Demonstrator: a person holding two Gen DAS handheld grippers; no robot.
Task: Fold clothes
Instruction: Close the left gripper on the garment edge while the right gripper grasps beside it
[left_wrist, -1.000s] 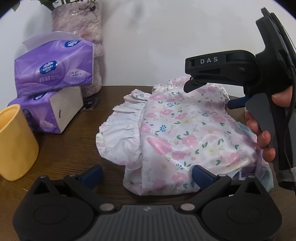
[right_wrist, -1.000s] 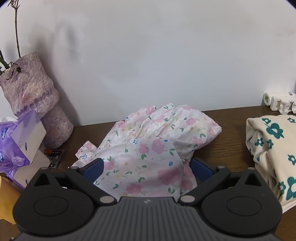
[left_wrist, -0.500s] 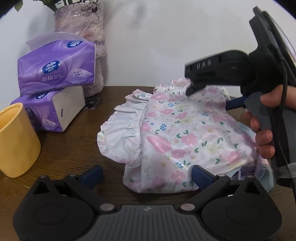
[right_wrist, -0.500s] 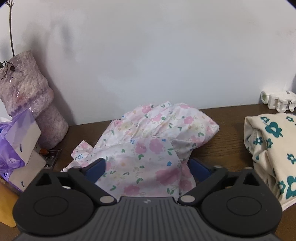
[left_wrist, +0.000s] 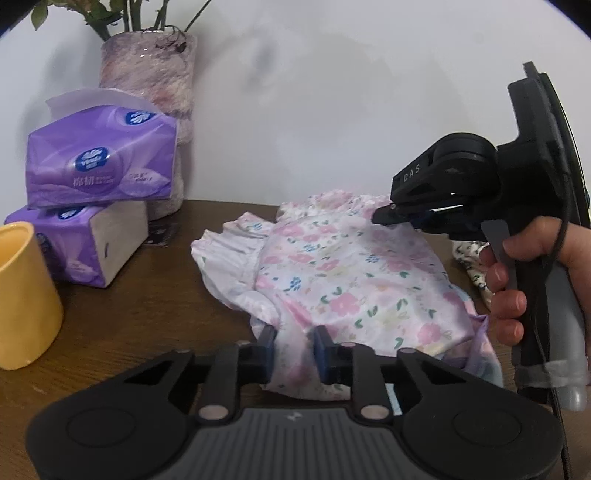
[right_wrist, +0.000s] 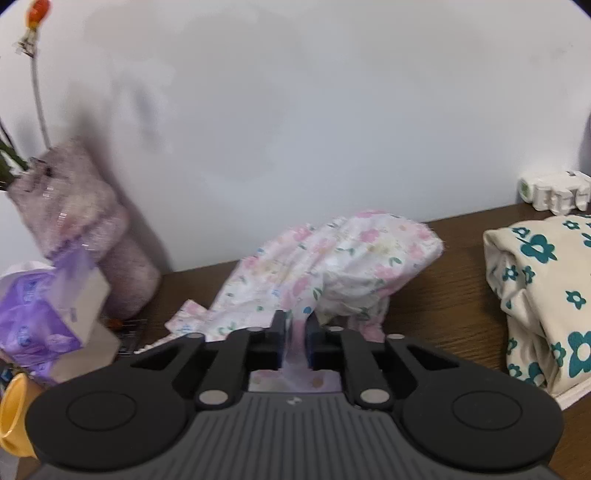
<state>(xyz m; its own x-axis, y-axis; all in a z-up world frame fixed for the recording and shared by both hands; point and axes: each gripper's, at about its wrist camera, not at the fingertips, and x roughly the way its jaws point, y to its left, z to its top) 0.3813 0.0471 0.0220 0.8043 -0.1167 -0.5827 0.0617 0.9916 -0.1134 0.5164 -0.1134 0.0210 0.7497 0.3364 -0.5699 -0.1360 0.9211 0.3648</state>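
A pink floral garment lies bunched on the brown table. My left gripper is shut on its near edge, with cloth pinched between the blue pads. My right gripper is shut on another fold of the same garment and lifts it a little. In the left wrist view the right gripper sits over the garment's far right side, held by a hand.
Two purple tissue packs and a yellow cup stand at the left. A pink vase stands by the white wall. A folded cream cloth with teal flowers lies at the right. White objects sit at the far right.
Both grippers were open around the garment and have closed on it. The right gripper has risen, and the cloth now hangs up from the table.
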